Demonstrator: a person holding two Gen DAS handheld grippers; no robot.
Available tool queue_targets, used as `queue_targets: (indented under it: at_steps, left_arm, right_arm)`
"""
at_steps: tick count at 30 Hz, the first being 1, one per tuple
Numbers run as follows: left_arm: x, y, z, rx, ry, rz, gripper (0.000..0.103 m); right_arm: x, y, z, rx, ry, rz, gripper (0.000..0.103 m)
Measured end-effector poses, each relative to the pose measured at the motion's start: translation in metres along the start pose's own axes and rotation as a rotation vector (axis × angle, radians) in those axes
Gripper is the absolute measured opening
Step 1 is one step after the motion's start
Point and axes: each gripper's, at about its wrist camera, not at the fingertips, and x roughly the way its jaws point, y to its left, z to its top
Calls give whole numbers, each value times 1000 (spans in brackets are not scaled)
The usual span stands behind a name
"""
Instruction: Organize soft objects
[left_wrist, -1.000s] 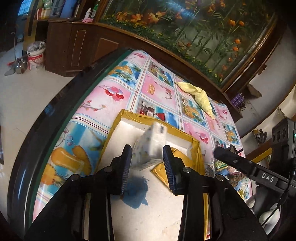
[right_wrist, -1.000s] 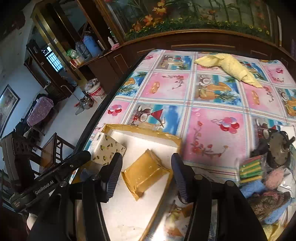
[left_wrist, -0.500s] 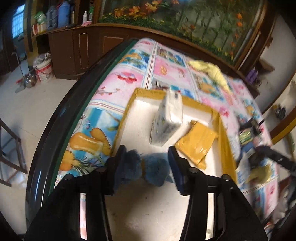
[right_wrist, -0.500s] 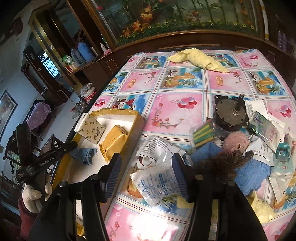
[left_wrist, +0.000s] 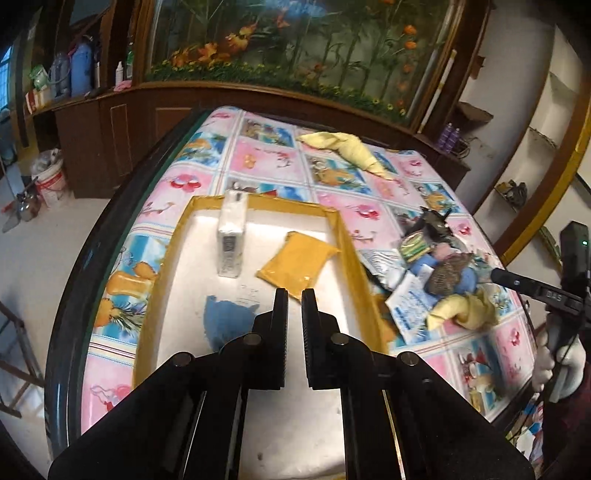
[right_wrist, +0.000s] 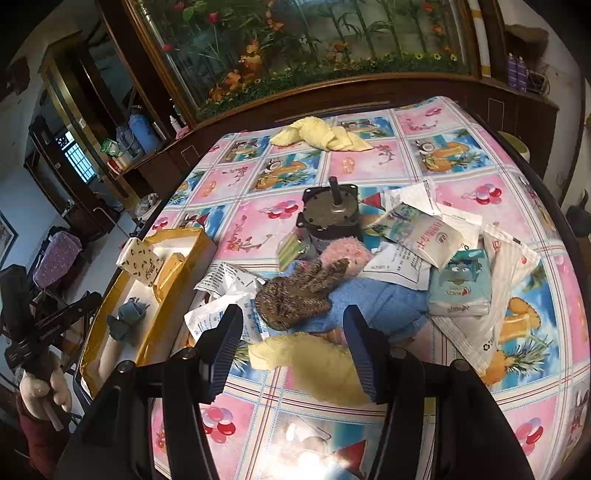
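A yellow-rimmed white tray (left_wrist: 343, 236) holds a blue soft cloth (left_wrist: 225, 317), a tissue pack (left_wrist: 231, 236) and a yellow pouch (left_wrist: 295, 264). My left gripper (left_wrist: 294, 295) is shut and empty, above the tray, right of the blue cloth. My right gripper (right_wrist: 293, 317) is open over a pile: a yellow fuzzy cloth (right_wrist: 314, 363) lies between its fingers, with a brown knit glove (right_wrist: 295, 291), a blue towel (right_wrist: 373, 302) and a pink fuzzy item (right_wrist: 347, 253) just beyond. The tray (right_wrist: 177, 295) lies to its left.
A grey motor (right_wrist: 327, 214), paper packets (right_wrist: 421, 232), a teal tissue pack (right_wrist: 461, 284) and plastic bags (right_wrist: 506, 277) lie among the pile. A yellow towel (right_wrist: 321, 134) lies at the table's far side. Dark cabinets (left_wrist: 92, 136) stand beyond the table edge.
My left gripper let go of the blue cloth in the tray, pulled back and shut. My right gripper moved right from the tray to over the soft pile.
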Motion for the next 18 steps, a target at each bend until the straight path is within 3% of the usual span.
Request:
queue_targets:
  at_steps: [4,5,8,10,14,15,17,18]
  left_arm:
    - [8,-8,3,78,12,116,9]
    - [14,-3,3,82,28,152,14]
    - [36,20,-3,92,81,263,48]
    - [52,27,-10,122,118,287,48]
    - [80,18,-20,175,212,260,48]
    - [82,18,-19,162,224,271,44]
    - [78,21,-16,110,223,202,25]
    - [74,23,-15,89,208,178,25]
  right_arm:
    - [0,-3,-10,13,15,43,57]
    - [0,-1,-14,8,14,52,57]
    - [0,1,-23,-2,20,64,57]
    - [2,1,-29,-8,28,65,57]
    - [4,-6,-32,5,36,57,57]
    - [4,-9,-32,15,34,53,57]
    - [2,-18,-32,38,25,45,57]
    - [0,-23,-32,47,21,39,57]
